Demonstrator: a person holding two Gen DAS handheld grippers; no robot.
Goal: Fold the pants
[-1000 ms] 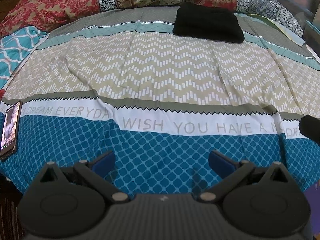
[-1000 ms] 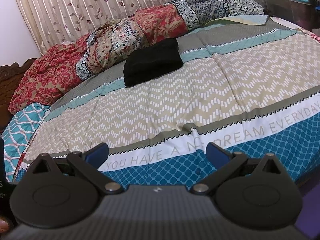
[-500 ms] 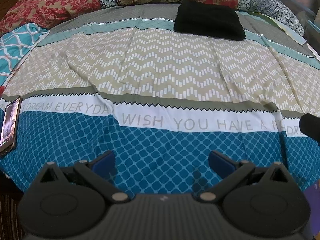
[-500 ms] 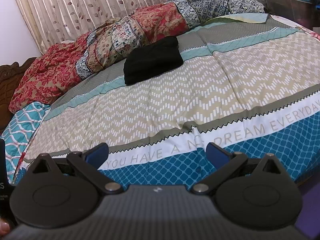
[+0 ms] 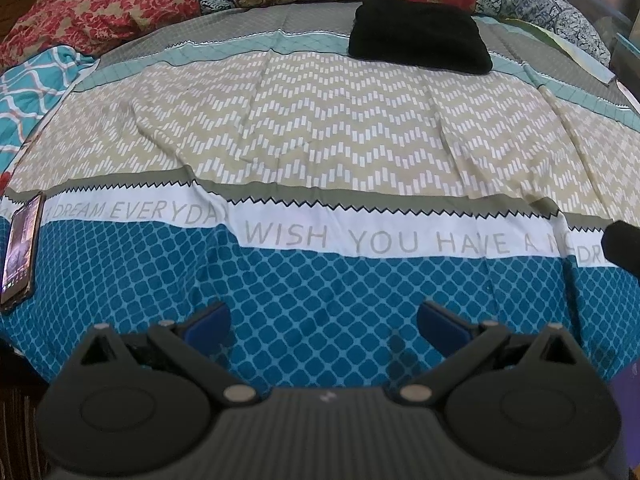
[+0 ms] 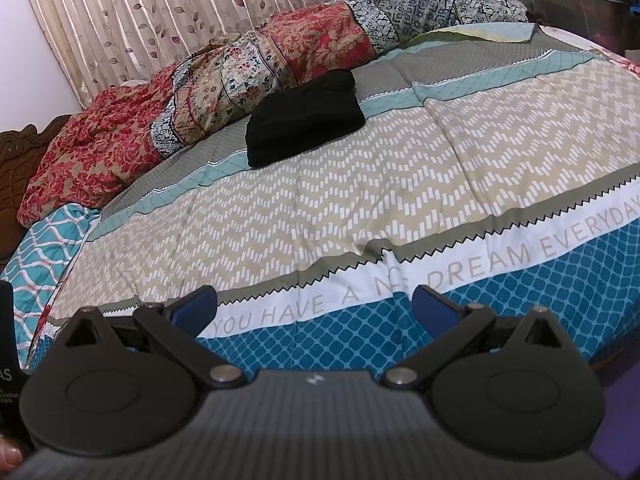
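Observation:
Black pants point(image 5: 418, 38) lie folded in a compact bundle at the far side of the bed, on the grey and teal stripes; they also show in the right wrist view point(image 6: 304, 118). My left gripper point(image 5: 324, 322) is open and empty, low over the blue patterned band near the bed's front edge. My right gripper point(image 6: 314, 304) is open and empty, over the white lettered stripe at the front edge. Both are far from the pants. The tip of the right gripper shows at the right edge of the left wrist view point(image 5: 622, 246).
A patterned bedspread point(image 5: 320, 140) covers the bed. A rumpled red and floral quilt point(image 6: 256, 64) lies along the far side under curtains point(image 6: 160, 16). A phone point(image 5: 20, 252) lies at the bed's left front edge. A teal patterned cloth point(image 5: 28, 88) lies at the left.
The left gripper has tilted slightly, so the bed sits a little lower in its view. The right gripper has barely moved. Both stay open and the pants have not moved.

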